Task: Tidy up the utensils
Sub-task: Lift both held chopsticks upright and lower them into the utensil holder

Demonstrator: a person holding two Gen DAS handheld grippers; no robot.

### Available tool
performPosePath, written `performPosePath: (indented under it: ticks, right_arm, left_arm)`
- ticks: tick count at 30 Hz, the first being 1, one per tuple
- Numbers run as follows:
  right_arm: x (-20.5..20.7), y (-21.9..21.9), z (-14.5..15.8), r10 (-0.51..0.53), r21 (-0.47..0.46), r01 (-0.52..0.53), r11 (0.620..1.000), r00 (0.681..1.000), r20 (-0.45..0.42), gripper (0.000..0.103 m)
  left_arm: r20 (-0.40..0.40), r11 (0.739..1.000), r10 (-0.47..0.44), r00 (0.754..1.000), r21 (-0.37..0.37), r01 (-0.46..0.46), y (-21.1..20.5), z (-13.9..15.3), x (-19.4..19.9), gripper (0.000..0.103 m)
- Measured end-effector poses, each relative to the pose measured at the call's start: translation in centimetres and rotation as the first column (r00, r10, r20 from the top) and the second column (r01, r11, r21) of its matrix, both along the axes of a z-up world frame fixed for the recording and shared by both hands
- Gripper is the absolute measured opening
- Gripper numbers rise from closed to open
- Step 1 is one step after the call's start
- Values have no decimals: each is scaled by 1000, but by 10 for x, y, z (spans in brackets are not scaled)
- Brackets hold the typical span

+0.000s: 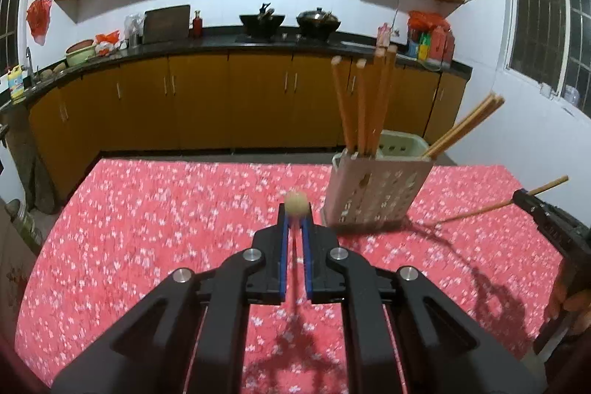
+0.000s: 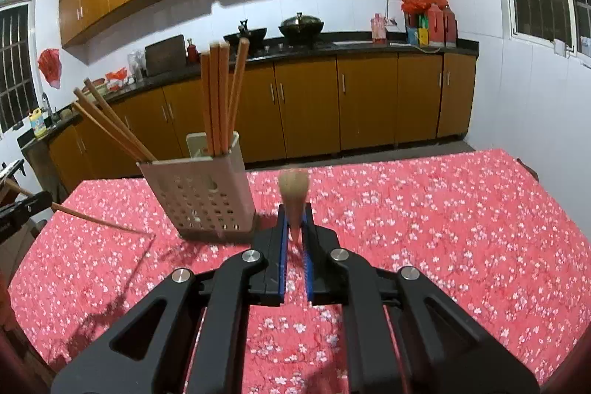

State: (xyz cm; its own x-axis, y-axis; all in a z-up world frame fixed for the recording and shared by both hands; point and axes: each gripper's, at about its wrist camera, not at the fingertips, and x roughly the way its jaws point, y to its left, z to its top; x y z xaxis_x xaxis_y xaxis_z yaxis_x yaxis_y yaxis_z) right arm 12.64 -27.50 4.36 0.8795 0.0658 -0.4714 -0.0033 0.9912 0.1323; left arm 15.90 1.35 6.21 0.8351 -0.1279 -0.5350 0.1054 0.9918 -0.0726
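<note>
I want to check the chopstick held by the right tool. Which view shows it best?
Left wrist view: the chopstick shows lengthwise in the right tool. The right wrist view shows it only end-on and blurred.

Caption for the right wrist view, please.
Right gripper holds a chopstick end-on beside the perforated holder of chopsticks on the floral tablecloth.

The tablecloth point(image 1: 147, 228), filling the lower frame, looked like printed red cloth, matt; the holder point(image 1: 373, 191), right of centre, was pale perforated plastic; its chopsticks point(image 1: 364, 106) looked like smooth wood; the left gripper point(image 1: 295, 216) was matt black plastic with blue pads and bright metal pins.
</note>
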Motion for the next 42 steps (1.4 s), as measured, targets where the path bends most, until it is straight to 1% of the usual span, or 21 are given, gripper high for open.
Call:
performPosePath:
  ticks: [4,11,16,19,23,29,34,38,42]
  right_arm:
    - [-1,2,12,12,6,-12,1000,1000,24,8]
    - [-11,6,51,89,70,-96,993,992,94,8]
    - [-22,13,86,150,97,-169,981,972,179,8]
    - [-26,16,105,162,97,-190,977,957,240,8]
    - [-23,22,123,156,78,-188,979,940,305,8]
    - [-11,26,128,133,84,-172,982,929,345,8]
    - [-1,29,125,112,89,-154,984,927,357,8]
    - [10,32,120,104,84,-142,986,928,357,8]
    - [23,39,116,101,70,-134,989,930,353,8]
  left_arm:
    - [24,999,-30,999,-10,30,-4,14,1,8]
    - [74,994,-107,992,-18,108,-17,40,-7,8]
    - [121,983,-174,977,-29,179,-30,64,-12,8]
    - [160,977,-207,965,-23,214,-40,81,-17,8]
    - [200,969,-233,952,-35,245,-49,100,-16,8]
    - [248,972,-215,945,-40,232,-54,121,-6,8]
    - [282,981,-156,947,-64,181,-51,134,11,8]
    - [294,987,-100,951,-91,132,-49,134,28,8]
    - [291,989,-79,954,-99,111,-51,128,42,8]
